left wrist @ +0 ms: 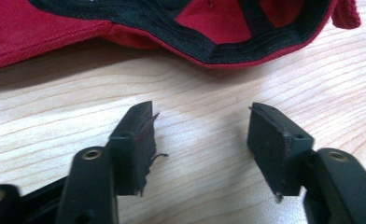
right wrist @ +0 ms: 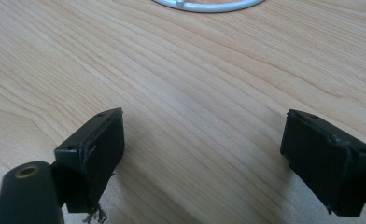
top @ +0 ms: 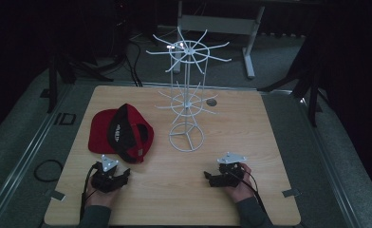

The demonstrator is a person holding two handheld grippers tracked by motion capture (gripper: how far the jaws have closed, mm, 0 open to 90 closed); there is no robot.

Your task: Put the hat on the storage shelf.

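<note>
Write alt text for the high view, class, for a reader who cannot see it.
A red and black cap lies upside down on a wooden table, left of a white wire display rack. Near the front edge, a person's hands hold the left gripper and the right gripper, both empty.

Bare table (top: 250, 142) right of wire rack (top: 186, 102); cap (top: 122, 133) blocks left.

Light wooden table (top: 250, 156), red cap (top: 120, 133) beside white wire rack (top: 186, 102).
</note>
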